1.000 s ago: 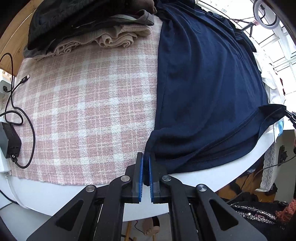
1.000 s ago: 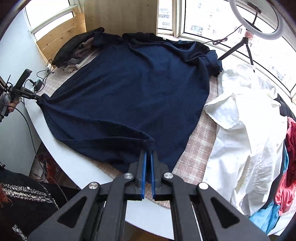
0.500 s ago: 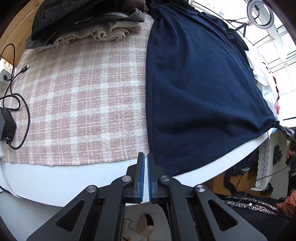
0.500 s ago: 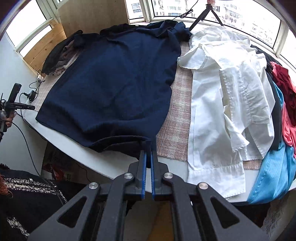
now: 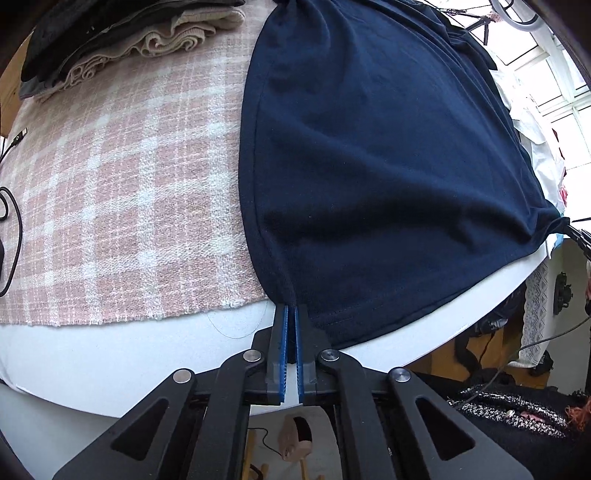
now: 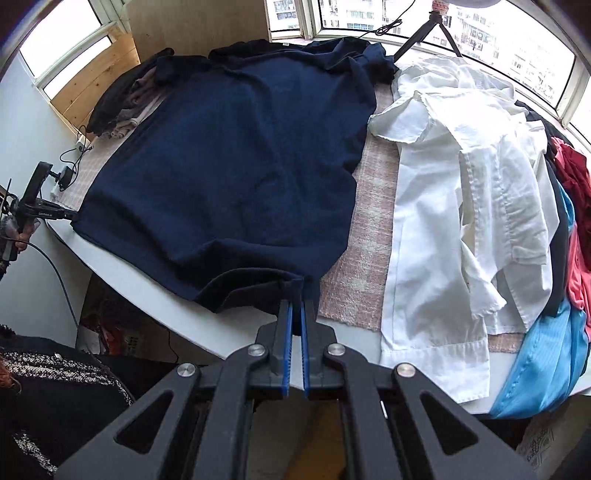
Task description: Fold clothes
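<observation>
**Navy shirt spread across a cluttered white table by the windows**

A navy shirt (image 6: 236,158) lies flat over the middle of a white table (image 5: 110,354), its hem hanging just past the near rim. Under it a pink-and-white checked cloth (image 5: 122,177) covers most of the tabletop and stops short of the edge, leaving a bare white strip.

The left gripper (image 5: 290,314) has its blue-lined jaws almost together, pinching one hem corner of the shirt at the table's edge. The right gripper (image 6: 296,314) is likewise nearly closed, clamped on the opposite hem corner, where the fabric bunches into a fold.

Beside the shirt, on the right-hand side in the right wrist view, a white shirt (image 6: 461,192) sprawls rumpled, and beyond it sit a bright blue garment (image 6: 546,350) and red clothing (image 6: 574,173). At the far left corner a stack of folded clothes (image 5: 122,40), beige and dark, rests on the checked cloth. Black cables (image 5: 11,221) trail over the left edge.

Large windows (image 6: 480,33) wrap the far side of the room, with buildings outside; a tripod (image 6: 424,29) stands on the sill. Wooden panelling (image 6: 96,85) lines the left corner.
</observation>
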Demonstrator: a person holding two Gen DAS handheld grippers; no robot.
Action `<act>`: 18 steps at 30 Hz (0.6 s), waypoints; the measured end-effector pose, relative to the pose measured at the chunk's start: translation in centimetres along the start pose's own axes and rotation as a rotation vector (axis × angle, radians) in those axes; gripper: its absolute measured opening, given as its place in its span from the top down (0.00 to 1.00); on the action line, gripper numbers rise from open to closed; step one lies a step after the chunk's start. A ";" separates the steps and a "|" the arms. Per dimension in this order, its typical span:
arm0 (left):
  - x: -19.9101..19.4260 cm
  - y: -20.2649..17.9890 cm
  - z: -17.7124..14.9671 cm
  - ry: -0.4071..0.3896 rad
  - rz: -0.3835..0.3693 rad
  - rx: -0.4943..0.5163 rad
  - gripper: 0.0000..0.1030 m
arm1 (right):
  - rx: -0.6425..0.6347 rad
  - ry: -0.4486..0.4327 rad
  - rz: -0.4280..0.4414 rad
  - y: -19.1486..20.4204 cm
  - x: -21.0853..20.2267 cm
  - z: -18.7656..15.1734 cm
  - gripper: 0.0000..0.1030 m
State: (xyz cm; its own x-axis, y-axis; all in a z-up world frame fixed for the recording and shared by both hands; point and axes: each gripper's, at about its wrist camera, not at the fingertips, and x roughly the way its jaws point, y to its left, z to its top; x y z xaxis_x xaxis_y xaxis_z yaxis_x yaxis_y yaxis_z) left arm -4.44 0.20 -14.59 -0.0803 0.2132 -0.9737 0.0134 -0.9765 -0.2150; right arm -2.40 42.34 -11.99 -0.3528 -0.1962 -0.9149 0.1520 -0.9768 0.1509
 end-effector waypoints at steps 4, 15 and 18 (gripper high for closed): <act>-2.6 2.6 -1.2 -0.049 -0.010 -0.066 0.97 | 0.000 -0.010 0.010 0.1 -0.5 -0.7 0.96; -2.9 2.3 -1.3 -0.046 -0.012 -0.060 0.75 | -0.024 0.071 0.014 0.8 2.9 -2.1 0.96; -0.4 2.0 -0.3 -0.027 0.025 -0.052 0.67 | -0.036 0.088 -0.003 0.7 3.1 -2.5 0.96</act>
State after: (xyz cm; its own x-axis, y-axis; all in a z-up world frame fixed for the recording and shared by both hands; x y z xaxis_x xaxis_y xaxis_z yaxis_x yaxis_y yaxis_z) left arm -4.06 -1.81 -14.65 -0.1065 0.1872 -0.9765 0.0678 -0.9785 -0.1949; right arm -1.13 41.25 -15.66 -0.2710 -0.1835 -0.9449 0.1845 -0.9734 0.1361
